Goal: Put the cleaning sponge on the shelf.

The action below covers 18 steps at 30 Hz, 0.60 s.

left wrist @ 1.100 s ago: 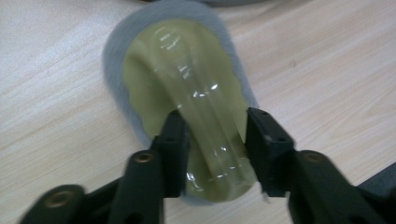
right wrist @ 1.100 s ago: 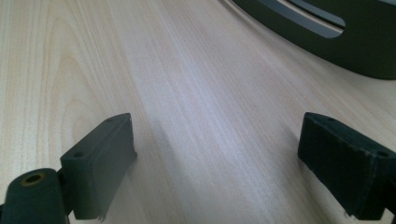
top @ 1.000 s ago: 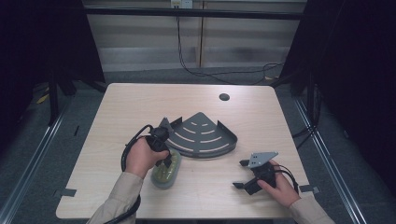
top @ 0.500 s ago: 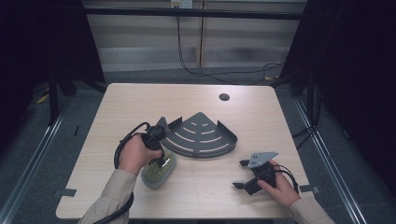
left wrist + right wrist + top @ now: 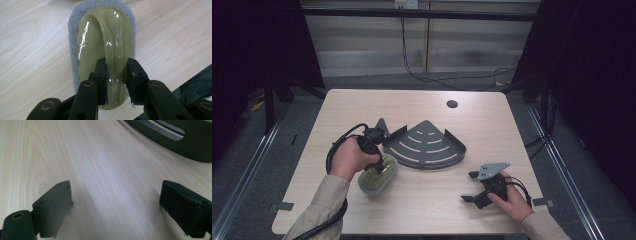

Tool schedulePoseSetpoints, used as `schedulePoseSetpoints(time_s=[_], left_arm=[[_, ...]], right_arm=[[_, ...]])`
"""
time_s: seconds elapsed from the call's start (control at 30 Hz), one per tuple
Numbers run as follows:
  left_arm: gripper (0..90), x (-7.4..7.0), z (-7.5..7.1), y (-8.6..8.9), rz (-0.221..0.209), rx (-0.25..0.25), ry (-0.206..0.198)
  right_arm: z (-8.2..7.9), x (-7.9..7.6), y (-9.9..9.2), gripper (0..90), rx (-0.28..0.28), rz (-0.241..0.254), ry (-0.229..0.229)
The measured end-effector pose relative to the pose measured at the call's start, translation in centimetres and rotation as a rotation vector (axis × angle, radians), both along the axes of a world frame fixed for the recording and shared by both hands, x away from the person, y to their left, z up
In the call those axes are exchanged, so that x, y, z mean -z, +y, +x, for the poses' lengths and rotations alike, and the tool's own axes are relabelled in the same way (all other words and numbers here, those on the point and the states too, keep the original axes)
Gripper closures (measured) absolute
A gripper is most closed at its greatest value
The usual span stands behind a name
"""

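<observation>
High view: against the frame a second back, the left gripper (image 5: 379, 165) sits a little closer to the person and slightly higher, and the scrubber (image 5: 378, 175) has come with it, its near end now pulled away from the corner rack (image 5: 424, 146) toward the table's front edge. The right gripper (image 5: 472, 187) has not shifted; it rests low over the table (image 5: 512, 125) near the front right, well apart from the scrubber.

In the left gripper view the two black jaws are closed in on the raised, glossy olive handle (image 5: 113, 50) of the scrubber, one pad (image 5: 101, 75) pressed to each side of the ridge. The grey sponge base (image 5: 72, 50) rims the olive top, and bare wood shows all around it.

In the right gripper view the jaws stand wide apart with nothing between them, just pale wood grain, and the dark slotted rack (image 5: 180, 137) lies beyond them at the upper right.
</observation>
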State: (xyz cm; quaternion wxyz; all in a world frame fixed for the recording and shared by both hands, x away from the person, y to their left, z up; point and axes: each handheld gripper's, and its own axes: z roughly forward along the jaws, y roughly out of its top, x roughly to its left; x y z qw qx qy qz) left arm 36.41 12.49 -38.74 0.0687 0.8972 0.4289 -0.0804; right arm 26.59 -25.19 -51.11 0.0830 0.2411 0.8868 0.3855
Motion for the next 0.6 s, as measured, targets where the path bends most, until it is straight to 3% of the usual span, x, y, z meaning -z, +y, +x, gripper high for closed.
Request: schedulePoseSetpoints(time_s=[0.6], left_arm=[[72.2, -1.5, 1.7, 0.3, 0.008, 0.025, 0.005]], right_arm=[[0.0, 0.0, 0.0, 10.3, -0.001, 0.000, 0.000]])
